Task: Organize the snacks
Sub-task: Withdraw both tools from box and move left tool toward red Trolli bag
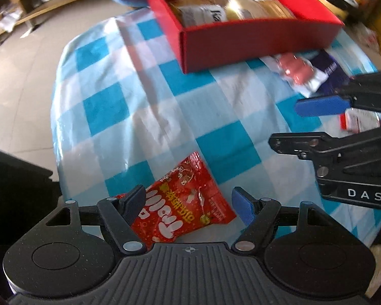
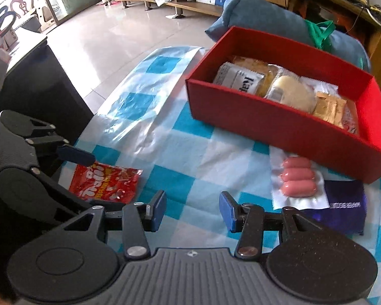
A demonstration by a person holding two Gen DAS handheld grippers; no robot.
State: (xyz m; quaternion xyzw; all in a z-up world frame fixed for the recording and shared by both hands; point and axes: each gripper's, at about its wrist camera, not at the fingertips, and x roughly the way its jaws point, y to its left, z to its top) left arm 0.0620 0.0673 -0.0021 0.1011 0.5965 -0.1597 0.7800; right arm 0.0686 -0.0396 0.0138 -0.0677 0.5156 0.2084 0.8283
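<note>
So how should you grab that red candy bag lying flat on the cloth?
Pinch the red candy bag across its crinkly top corner, coming from above. It lies flat, so only its thin edges can be pinched, and the left hand-held gripper already hangs open over it.

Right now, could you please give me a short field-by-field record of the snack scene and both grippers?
surface: blue-and-white checked tablecloth
container: red cardboard box, open, holding several wrapped snacks
loose snacks: red gummy candy bag; clear pack of pink sausages; purple biscuit packet
left gripper: open, jaws either side of the candy bag, not pressing it
right gripper: open, nothing between its fingers
</note>
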